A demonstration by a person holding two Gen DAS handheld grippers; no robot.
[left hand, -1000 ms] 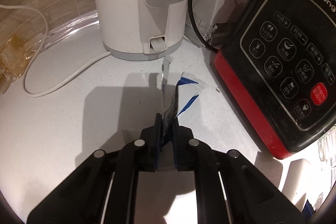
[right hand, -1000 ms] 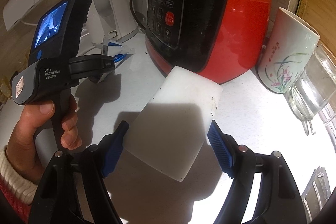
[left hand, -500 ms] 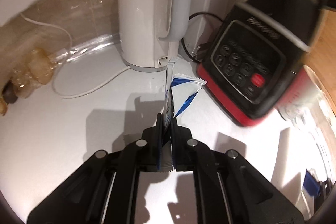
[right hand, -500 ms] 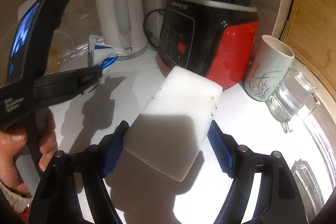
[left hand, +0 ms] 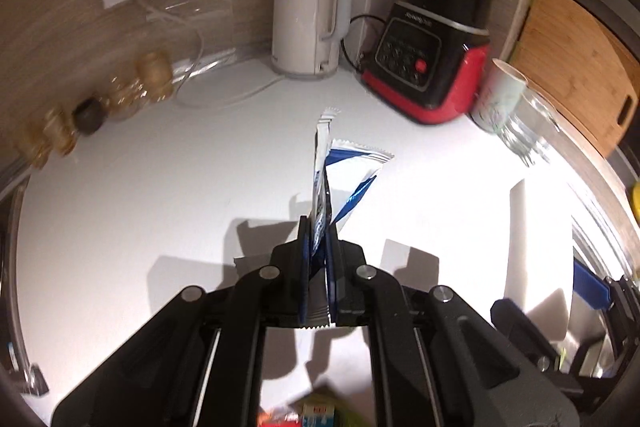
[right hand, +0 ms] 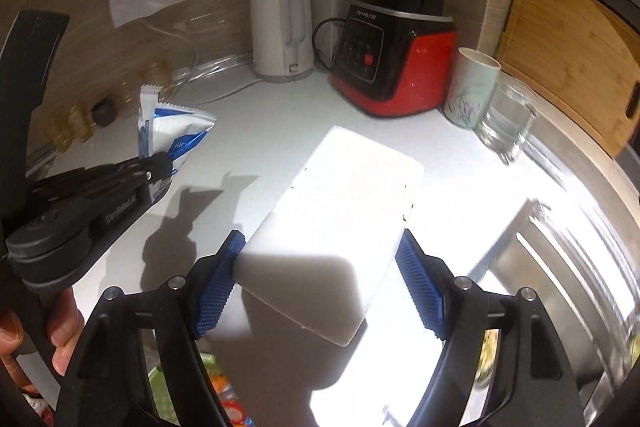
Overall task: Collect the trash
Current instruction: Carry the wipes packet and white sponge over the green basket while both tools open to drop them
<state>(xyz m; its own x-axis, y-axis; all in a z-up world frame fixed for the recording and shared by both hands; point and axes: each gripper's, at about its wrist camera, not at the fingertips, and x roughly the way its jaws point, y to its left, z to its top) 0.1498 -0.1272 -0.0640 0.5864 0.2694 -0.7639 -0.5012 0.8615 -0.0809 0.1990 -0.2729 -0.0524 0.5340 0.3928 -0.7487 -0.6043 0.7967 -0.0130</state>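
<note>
A torn blue-and-white wrapper (left hand: pixel 344 167) sticks up from my left gripper (left hand: pixel 318 227), which is shut on its lower end, above the white counter (left hand: pixel 160 207). The right wrist view shows the same wrapper (right hand: pixel 176 131) in the left gripper (right hand: pixel 160 167) at the left, with a person's hand (right hand: pixel 60 339) on its handle. My right gripper (right hand: pixel 320 243) holds a white rectangular block (right hand: pixel 340 211) between its blue pads (right hand: pixel 218 287), clear of the counter. In the left wrist view the right gripper's blue pad (left hand: pixel 592 287) shows at the right edge.
A white kettle (left hand: pixel 308 23) and a red-and-black blender (left hand: pixel 432 59) stand at the back. To their right are a flowered cup (left hand: pixel 500 95), a glass (left hand: pixel 528 131) and a wooden board (left hand: pixel 576 67). Small jars (left hand: pixel 152 71) sit left. Colourful packets (right hand: pixel 224 399) lie below; a metal sink (right hand: pixel 560 287) is right.
Both grippers have drawn back and up from the kettle and blender, each still carrying its load. Much more of the counter now shows, and packets have come into view below.
</note>
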